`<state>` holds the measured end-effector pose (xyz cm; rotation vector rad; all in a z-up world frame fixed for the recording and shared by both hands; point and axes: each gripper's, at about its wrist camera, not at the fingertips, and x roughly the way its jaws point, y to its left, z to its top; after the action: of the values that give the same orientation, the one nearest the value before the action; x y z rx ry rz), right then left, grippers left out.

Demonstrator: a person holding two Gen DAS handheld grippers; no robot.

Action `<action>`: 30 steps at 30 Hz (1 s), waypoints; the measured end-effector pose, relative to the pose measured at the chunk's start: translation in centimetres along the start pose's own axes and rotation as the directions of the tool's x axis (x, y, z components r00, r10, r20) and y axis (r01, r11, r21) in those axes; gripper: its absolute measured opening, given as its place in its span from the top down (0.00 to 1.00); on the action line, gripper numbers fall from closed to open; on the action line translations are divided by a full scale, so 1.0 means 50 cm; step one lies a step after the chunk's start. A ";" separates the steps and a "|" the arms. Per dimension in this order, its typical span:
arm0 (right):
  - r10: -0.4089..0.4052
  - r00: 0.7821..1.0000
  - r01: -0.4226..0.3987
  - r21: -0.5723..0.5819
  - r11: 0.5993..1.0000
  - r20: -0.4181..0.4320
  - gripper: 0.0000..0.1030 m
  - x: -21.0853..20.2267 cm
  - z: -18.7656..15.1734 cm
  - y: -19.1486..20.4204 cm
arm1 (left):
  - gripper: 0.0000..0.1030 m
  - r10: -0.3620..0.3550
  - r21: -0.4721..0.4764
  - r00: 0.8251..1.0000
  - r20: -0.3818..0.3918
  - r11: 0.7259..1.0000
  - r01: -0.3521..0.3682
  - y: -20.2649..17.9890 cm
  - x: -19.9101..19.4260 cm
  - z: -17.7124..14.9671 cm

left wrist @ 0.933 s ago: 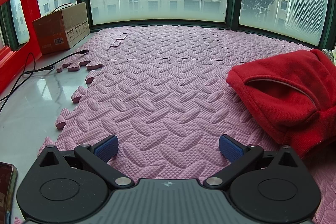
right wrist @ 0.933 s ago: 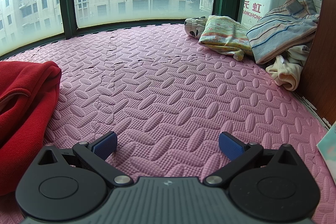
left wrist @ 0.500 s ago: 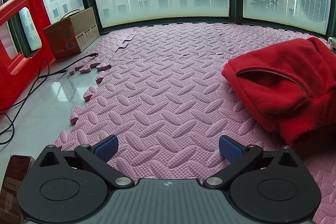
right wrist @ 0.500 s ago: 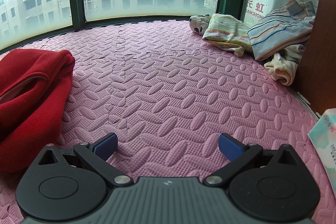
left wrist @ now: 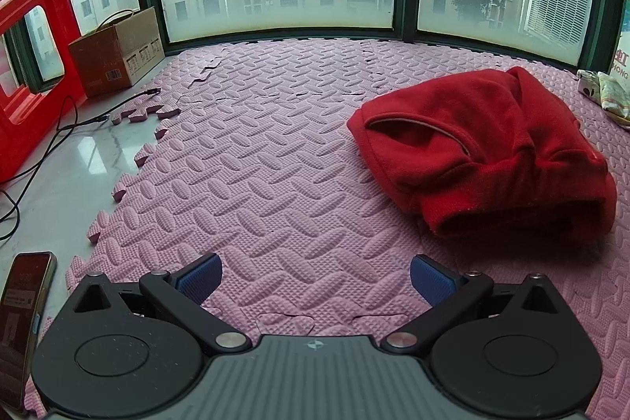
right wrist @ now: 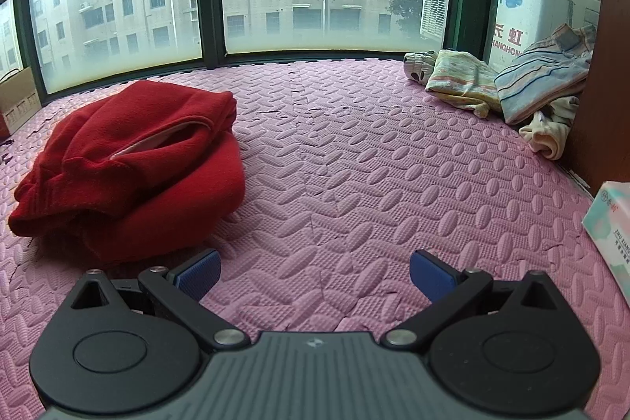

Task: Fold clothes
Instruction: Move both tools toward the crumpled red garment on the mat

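Both tongs hang spread wide and empty above the pink foam mat (left wrist: pixel 275 160). Going left to right: my left tongs (left wrist: pixel 313 272) sit near the mat's left edge, where a phone (left wrist: pixel 23 306) lies on bare marble floor, with a cardboard box (left wrist: pixel 118 50) at the far left corner. The red fleece garment (left wrist: pixel 484 152) lies bunched in a loosely doubled heap around the middle of the mat, ahead and to the right of my left tongs, ahead and to the left of my right tongs (right wrist: pixel 313 272). So the garment (right wrist: pixel 130 160) lies between my two hands, apart from both; its near rolled edge looks closer to the right tongs, nearly beside their left finger. Its long axis seems to run front to back, slightly slanted. Further right, a pile of striped clothes (right wrist: pixel 512 85) waits at the far right corner, and a tissue pack (right wrist: pixel 612 223) lies at the right edge.

I judge the next step is closing in from both sides.
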<state>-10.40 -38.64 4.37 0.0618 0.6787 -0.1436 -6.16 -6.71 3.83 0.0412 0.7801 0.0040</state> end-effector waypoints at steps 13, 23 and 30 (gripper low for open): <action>0.080 0.997 -0.079 -0.026 0.997 0.022 0.00 -0.074 -0.047 0.065 | 0.00 -0.074 0.002 0.996 -0.052 0.997 0.074 -0.049 -0.041 -0.037; 0.117 0.993 -0.116 -0.056 0.992 0.021 0.00 -0.092 -0.064 0.100 | 0.00 -0.096 0.021 0.993 -0.072 0.995 0.098 -0.074 -0.055 -0.050; 0.131 0.991 -0.129 -0.076 0.989 0.021 0.01 -0.094 -0.061 0.113 | 0.00 -0.102 0.007 0.991 -0.081 0.995 0.103 -0.075 -0.054 -0.044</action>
<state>-15.04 -32.23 5.03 0.0326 0.6513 0.0068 -9.67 -10.44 4.02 0.0112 0.8622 -0.0971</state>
